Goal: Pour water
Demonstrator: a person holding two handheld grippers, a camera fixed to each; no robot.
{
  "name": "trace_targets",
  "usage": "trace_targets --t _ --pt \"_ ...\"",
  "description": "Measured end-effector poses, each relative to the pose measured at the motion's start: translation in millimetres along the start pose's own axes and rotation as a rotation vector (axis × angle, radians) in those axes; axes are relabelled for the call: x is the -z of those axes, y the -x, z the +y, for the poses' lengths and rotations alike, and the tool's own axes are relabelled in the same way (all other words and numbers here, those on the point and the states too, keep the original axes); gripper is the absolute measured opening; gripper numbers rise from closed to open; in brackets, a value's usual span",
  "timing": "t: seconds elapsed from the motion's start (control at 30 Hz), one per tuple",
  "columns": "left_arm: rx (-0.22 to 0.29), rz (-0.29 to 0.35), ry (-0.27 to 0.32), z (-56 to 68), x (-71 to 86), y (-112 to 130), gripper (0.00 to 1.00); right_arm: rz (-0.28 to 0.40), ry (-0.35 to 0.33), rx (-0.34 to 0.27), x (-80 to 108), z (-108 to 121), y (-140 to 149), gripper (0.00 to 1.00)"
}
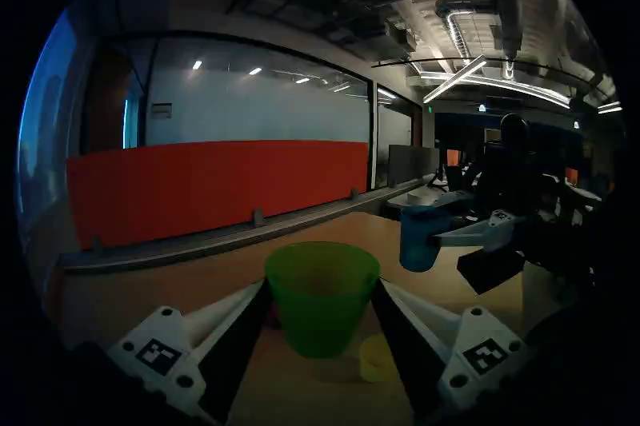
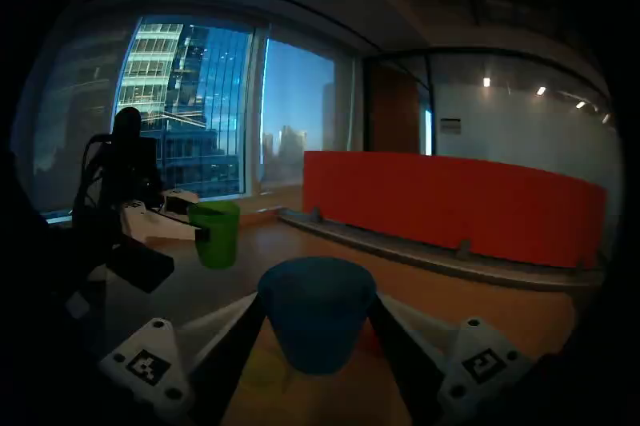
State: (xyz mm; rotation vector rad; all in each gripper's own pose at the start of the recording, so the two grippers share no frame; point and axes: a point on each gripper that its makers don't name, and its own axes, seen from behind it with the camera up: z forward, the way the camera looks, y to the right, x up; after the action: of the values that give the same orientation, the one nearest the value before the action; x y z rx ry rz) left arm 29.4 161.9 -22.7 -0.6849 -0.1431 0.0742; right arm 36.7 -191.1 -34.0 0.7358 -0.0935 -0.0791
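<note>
1. Left tool (image 1: 322, 298): clenched on the green cup (image 1: 322, 310). Both fingers press on opposite sides of the wall, just under the rim. I read this high grip as leaving the cup's mouth unobstructed for receiving or giving water.

2. Right tool (image 2: 316, 320): clenched on the blue cup (image 2: 316, 310), gripped the same way, from the two sides.

3. Position of the task's things: both cups stand upright in their tools over the wooden desk (image 1: 240, 274), well apart and facing each other. In the left gripper view the blue cup sits to the right, beyond the green one. I judge that the upright hold keeps any contents from spilling before the rims are aligned.

4. Contents: I cannot tell which cup holds water; the lighting is dim.

5. A small yellow item (image 1: 376, 358) lies on the desk just beside the green cup's base. I would keep the pour clear of it.

6. Status, as I judge it: no tilt has begun; the cups must first be brought together.
</note>
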Motion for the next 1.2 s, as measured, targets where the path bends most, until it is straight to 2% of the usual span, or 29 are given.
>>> trace_targets --t 0.37,0.57,0.7,0.97,1.2 --pt "-0.007 -0.001 0.01 5.4 -0.9 2.2 0.86 0.008 -0.002 0.034 1.0 0.8 -9.9 0.9" --pt "0.004 -0.002 0.021 10.6 -2.9 7.5 0.86 0.012 -0.006 0.084 0.5 -0.6 -19.2 0.9" --pt "0.007 -0.003 0.039 17.3 -4.5 12.0 0.86 0.013 -0.013 0.132 -0.7 -3.5 -26.1 0.9" --pt "-0.02 -0.001 0.059 29.9 -7.5 15.2 0.85 0.015 -0.017 0.248 -4.4 -4.1 -42.7 0.9" --pt "-0.012 0.005 0.083 40.1 -9.8 15.2 0.85 0.009 -0.012 0.362 -11.0 -4.6 -58.7 0.9"
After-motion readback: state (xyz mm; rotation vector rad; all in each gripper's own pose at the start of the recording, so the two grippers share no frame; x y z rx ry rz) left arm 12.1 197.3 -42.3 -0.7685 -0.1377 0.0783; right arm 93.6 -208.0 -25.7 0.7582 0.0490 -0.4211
